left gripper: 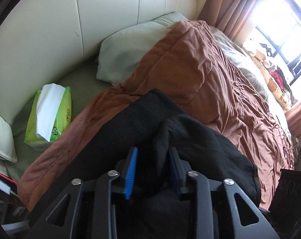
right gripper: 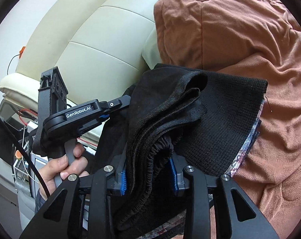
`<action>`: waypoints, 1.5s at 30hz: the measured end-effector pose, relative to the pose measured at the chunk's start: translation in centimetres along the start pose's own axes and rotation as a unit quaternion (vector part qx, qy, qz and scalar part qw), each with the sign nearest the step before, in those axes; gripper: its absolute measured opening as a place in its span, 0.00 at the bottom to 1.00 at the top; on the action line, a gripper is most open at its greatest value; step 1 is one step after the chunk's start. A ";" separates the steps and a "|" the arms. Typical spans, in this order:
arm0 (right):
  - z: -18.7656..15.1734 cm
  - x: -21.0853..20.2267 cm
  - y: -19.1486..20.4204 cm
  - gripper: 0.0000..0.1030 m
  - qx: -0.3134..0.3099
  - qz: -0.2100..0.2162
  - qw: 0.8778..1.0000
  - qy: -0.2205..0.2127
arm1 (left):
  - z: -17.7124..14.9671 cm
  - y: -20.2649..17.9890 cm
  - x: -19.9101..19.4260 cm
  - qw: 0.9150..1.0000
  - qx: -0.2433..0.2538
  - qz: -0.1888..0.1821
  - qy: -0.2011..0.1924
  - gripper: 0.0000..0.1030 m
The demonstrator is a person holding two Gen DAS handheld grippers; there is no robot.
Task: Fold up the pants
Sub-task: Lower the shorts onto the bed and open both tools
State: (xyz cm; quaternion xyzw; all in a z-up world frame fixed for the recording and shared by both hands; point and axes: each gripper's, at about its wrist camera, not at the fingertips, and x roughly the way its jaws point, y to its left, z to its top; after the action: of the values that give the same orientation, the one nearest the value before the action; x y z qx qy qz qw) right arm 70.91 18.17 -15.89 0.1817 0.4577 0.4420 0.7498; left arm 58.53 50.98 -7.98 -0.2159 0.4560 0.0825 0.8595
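Pants [left gripper: 190, 139] lay bunched on the brown blanket [left gripper: 210, 69], with folds between both sets of jaws. Left gripper [left gripper: 153, 157] stood loosened around dark cloth; right gripper [right gripper: 148, 171] stood slack around the elastic waistband [right gripper: 160, 149], the pile stretching ahead of both.

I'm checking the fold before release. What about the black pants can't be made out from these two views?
- Left wrist view: the black knit pants run under the left gripper and off the bottom edge, so their lower part is cut off.
- Right wrist view: the pants' folded layers hide the left gripper's fingertips; the right gripper covers the cloth below.
- Neither view shows the pant legs or hems.
- The brown blanket under the pants is hidden.
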 end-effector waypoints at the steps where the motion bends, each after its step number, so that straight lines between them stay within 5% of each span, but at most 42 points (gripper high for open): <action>1: 0.1 -0.2 -0.2 0.42 0.001 0.005 1.000 -0.003 | -0.1 0.4 -0.5 1.000 -0.003 0.006 -0.005 0.48; 9: 1.8 -0.7 -1.9 0.44 0.035 0.024 0.999 -0.007 | -1.8 1.1 -4.0 1.000 0.006 0.017 -0.018 0.49; 13: 2.8 -2.1 -2.1 0.42 0.020 -0.008 0.999 -0.029 | -2.6 1.0 -5.4 1.000 0.012 0.015 -0.021 0.49; 15: 3.1 -2.3 -1.8 0.14 0.001 -0.047 0.998 -0.029 | -3.0 1.0 -5.8 1.000 0.012 0.012 -0.019 0.49; 20: 3.2 -4.1 -0.8 0.13 -0.034 -0.176 0.983 -0.046 | -4.0 1.5 -6.2 1.000 0.005 0.017 -0.014 0.49; 22: 3.3 -4.9 -0.4 0.13 -0.040 -0.197 0.978 -0.053 | -4.4 1.6 -6.4 1.000 0.005 0.012 -0.013 0.49; 34: 1.2 -7.3 5.2 0.13 -0.148 -0.125 0.980 -0.047 | -5.3 1.0 -8.8 0.999 0.008 -0.011 -0.035 0.49; 45: -1.4 -3.7 5.0 0.13 -0.242 -0.149 0.959 0.008 | -7.2 0.8 -6.9 1.000 0.006 -0.017 -0.015 0.49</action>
State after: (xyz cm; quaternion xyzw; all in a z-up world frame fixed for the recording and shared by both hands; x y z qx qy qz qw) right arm 66.55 17.68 -11.29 -0.0788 0.3646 0.4244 0.8251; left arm 48.93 48.82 -6.12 -0.2170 0.4400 0.0683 0.8687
